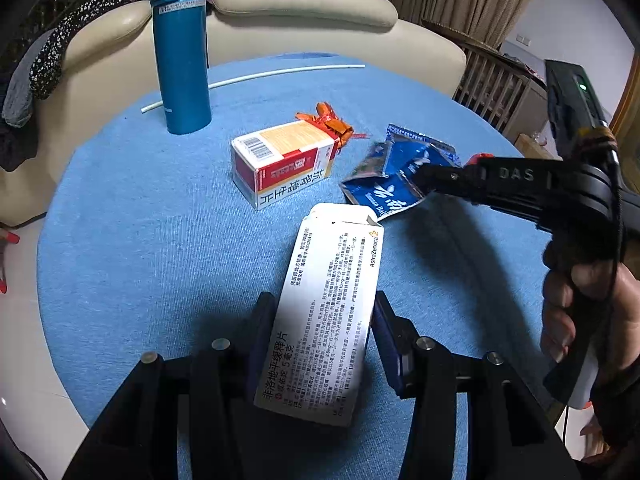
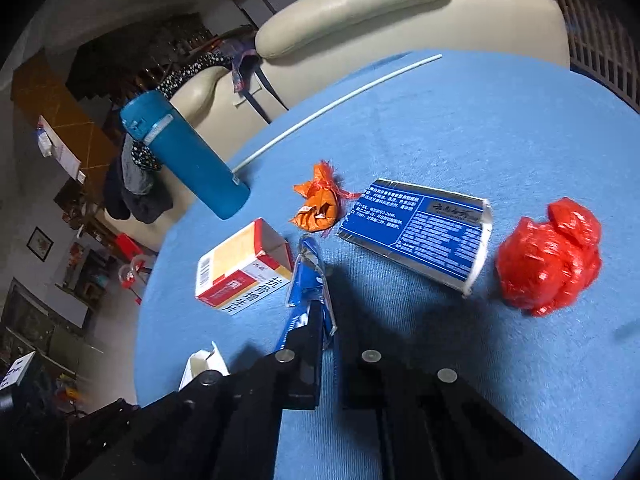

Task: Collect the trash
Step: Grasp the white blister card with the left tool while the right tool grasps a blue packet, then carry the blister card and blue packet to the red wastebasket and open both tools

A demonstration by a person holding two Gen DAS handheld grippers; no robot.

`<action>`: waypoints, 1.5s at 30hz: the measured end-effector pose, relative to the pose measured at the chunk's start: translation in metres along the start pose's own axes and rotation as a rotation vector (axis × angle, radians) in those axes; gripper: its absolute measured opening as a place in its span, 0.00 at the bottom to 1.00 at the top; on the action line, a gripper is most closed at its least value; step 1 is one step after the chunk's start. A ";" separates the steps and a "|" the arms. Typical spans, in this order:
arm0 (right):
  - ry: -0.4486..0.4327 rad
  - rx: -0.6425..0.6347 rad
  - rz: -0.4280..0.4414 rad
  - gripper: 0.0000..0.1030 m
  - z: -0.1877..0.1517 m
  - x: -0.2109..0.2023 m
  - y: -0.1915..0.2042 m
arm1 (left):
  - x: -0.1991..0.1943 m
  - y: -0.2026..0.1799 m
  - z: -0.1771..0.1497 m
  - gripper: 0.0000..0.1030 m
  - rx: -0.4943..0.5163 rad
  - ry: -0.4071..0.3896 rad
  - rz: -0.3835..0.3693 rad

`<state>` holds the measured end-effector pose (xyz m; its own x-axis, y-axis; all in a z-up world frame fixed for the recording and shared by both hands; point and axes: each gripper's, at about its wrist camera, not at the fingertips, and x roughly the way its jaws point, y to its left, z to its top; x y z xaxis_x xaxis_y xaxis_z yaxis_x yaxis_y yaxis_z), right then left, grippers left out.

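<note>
Left to right across the blue tabletop (image 1: 120, 220): the left gripper (image 1: 320, 344) has its fingers clamped on a white medicine box (image 1: 332, 304), long axis running forward. The right gripper (image 2: 326, 320) has its fingers shut on a crumpled blue wrapper (image 2: 308, 276), edge-on between them. The flat blue carton (image 2: 416, 232) and red plastic wad (image 2: 548, 252) lie ahead and rightward, nearer this hand.
</note>
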<state>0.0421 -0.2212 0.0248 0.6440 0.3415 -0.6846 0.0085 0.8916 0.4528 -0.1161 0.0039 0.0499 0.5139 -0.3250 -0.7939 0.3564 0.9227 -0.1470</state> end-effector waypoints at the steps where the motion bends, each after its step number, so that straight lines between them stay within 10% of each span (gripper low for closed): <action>1: -0.009 0.004 0.002 0.03 -0.002 -0.006 -0.001 | -0.001 -0.001 0.000 0.49 0.000 -0.004 0.000; 45: -0.356 0.249 -0.202 0.03 -0.107 -0.282 -0.120 | -0.030 -0.162 0.000 0.49 0.232 -0.065 -0.112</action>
<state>-0.2222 -0.3925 0.1023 0.8322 0.0071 -0.5544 0.3152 0.8166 0.4836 -0.1892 -0.1354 0.0972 0.5074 -0.4420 -0.7397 0.5797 0.8103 -0.0865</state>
